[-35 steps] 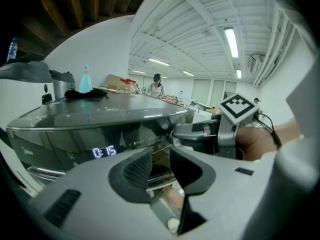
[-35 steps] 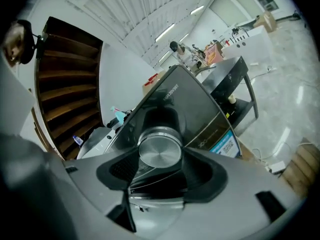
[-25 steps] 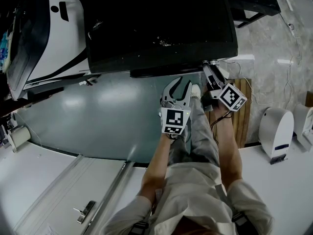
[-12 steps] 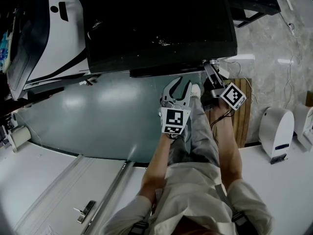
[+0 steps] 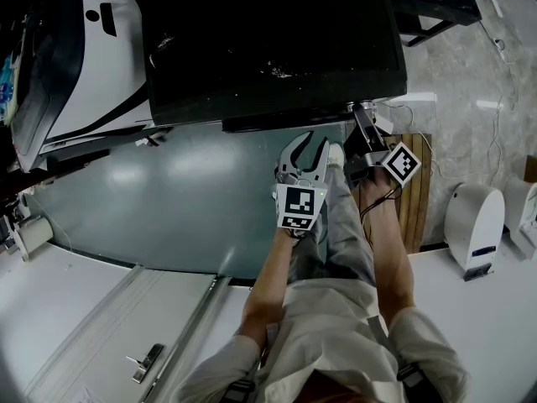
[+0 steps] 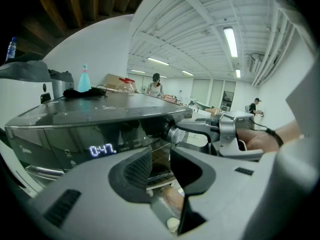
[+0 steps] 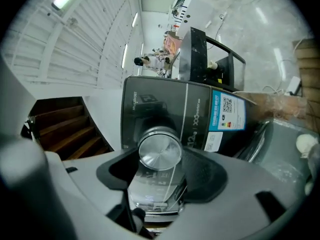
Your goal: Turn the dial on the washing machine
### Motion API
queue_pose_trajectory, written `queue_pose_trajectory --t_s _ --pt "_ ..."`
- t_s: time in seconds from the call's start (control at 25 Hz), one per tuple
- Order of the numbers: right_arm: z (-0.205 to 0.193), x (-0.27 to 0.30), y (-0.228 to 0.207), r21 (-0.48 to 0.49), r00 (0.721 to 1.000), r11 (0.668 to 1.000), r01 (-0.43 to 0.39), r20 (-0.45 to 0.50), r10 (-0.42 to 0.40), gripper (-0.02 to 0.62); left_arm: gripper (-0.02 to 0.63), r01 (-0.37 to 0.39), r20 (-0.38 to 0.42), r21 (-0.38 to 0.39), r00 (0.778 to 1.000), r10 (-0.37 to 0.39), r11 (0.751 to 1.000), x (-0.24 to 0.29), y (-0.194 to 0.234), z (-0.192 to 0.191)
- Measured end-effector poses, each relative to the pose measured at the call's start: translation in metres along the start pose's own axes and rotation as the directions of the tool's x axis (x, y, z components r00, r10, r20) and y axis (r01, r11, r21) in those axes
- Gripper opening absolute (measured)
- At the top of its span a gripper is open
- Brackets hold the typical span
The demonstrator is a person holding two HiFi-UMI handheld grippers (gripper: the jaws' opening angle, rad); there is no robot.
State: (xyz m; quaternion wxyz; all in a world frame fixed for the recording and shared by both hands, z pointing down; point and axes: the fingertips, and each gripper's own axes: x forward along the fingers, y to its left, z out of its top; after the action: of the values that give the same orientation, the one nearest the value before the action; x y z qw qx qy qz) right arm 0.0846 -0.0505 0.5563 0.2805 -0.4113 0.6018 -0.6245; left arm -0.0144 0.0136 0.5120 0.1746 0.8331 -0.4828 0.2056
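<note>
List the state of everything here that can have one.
right gripper, shut on the dial
dial, clamped between the two pads
left gripper, open, nothing between its jaws
display, lit, reading 0:47

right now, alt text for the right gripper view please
The right tool is closed on a round silver dial on the dark front panel of a washing machine. A blue and white label sits on the machine beside it.
</note>
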Motion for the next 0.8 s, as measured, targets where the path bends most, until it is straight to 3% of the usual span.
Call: queue_pose_trajectory --t_s 0.16,0.32,0.6,0.8 --pt "0.0004 -0.0001 -0.0019 0.069 1.000 0.997 -0.019 0.022 0.018 0.272 0.120 -0.002 -0.002 0.001 1.000 0.002 1.000 -0.0003 0.0007 -0.0013" --pt "0.0019 -0.0021 -0.0018 0.054 0.999 0.999 -0.008 0.034 0.006 0.275 0.120 0.000 -0.004 0.003 1.000 0.000 1.000 -0.0013 -0.0006 -0.0019" --pt "0.0023 -0.0038 -0.0036 -0.068 0.998 0.996 0.063 -0.004 -0.063 0.313 0.120 0.003 -0.004 0.001 1.000 -0.003 1.000 -0.0028 -0.0023 -0.0024" --pt "-0.0007 -0.0061 0.0008 -0.268 0.993 0.958 0.103 -0.025 -0.114 0.305 0.120 0.001 -0.002 0.003 1.000 -0.001 1.000 -0.0028 -0.0016 -0.0007"
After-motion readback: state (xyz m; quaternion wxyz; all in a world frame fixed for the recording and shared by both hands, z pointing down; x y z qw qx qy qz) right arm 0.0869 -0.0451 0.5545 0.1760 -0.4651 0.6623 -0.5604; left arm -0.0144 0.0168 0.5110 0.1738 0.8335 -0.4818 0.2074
